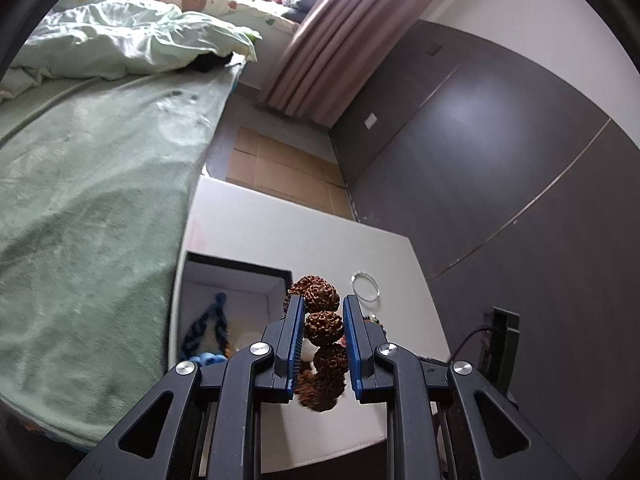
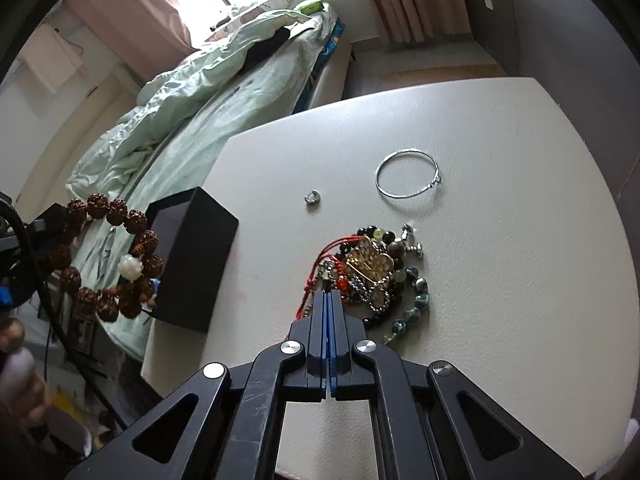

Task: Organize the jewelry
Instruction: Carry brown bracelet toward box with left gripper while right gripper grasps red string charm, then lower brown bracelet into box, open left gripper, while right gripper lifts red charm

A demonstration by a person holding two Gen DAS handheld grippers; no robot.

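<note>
Left gripper (image 1: 323,304): fingers clenched on brown bead bracelet (image 1: 322,322), held beside open black box (image 1: 276,274); next, judged, lower it inside. Right gripper (image 2: 328,296): fingers pressed together at red cord (image 2: 320,258) of jewelry heap (image 2: 372,276). Silver bangle (image 2: 408,176) farther on desk (image 2: 500,240).

One seed-bead bracelet (image 2: 112,256), one box (image 2: 192,264), one bangle (image 2: 408,178), one ring (image 2: 311,197).
</note>
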